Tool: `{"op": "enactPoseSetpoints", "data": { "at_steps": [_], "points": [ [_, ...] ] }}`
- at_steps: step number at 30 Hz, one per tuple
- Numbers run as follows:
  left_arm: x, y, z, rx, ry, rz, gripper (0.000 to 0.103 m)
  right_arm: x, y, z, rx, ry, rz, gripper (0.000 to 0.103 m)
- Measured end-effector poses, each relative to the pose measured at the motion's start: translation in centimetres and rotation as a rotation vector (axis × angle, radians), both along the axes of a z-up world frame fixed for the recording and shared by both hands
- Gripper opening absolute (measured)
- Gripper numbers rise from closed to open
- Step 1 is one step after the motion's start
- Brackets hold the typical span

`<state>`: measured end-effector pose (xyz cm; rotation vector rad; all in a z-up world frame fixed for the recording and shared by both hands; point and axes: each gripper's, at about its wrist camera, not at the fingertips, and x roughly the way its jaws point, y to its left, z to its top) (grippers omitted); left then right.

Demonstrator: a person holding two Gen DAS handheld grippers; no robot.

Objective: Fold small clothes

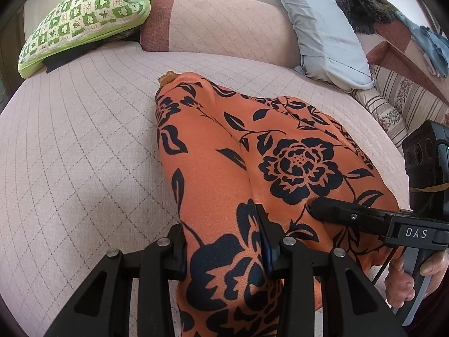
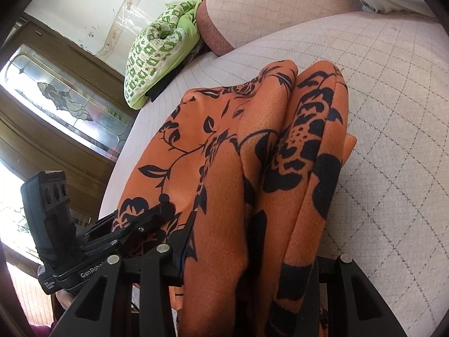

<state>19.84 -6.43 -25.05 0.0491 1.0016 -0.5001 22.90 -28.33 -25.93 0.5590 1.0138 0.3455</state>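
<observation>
- The orange flowered garment (image 1: 241,151) is lying bunched in long ridges on the quilted bed (image 1: 84,140), its near end lifted off the surface.
- The left gripper (image 1: 224,255) is pinching one thick fold of that cloth between its fingers.
- The right gripper (image 2: 252,280) is clamping a neighbouring bundle; both are sitting side by side, almost touching.
- To fold well, I judge both should be keeping the edge taut and level, carrying it evenly toward the far end.
- The lumpy ridges are likely needing smoothing first.
- A green checked blanket (image 1: 84,19), a bolster (image 1: 219,22) and a grey pillow (image 1: 322,33) are sitting well apart, not blocking anything.
</observation>
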Motion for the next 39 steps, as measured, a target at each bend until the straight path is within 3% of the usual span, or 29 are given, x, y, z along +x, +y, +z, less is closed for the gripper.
{"op": "enactPoseSetpoints", "data": {
  "at_steps": [26, 31, 33, 36, 39],
  "points": [
    [0.3, 0.3, -1.1, 0.011, 0.004, 0.006, 0.049, 1.9, -0.6, -1.9, -0.002, 0.082, 0.050, 0.046],
    [0.2, 0.7, -1.4, 0.026, 0.000, 0.023, 0.061, 2.1, -1.0, -2.1, 0.014, 0.108, 0.044, 0.055],
    [0.2, 0.8, -1.4, 0.042, 0.002, 0.033, 0.071, 2.2, -1.3, -1.9, 0.013, 0.132, 0.051, 0.059],
    [0.4, 1.0, -1.1, 0.058, 0.016, 0.044, 0.074, 2.5, -1.9, -0.8, -0.068, 0.149, 0.054, 0.070],
    [0.5, 1.0, -0.3, 0.085, 0.012, 0.054, 0.074, 2.5, -2.3, 1.0, -0.154, 0.111, 0.047, 0.071]
  ]
}}
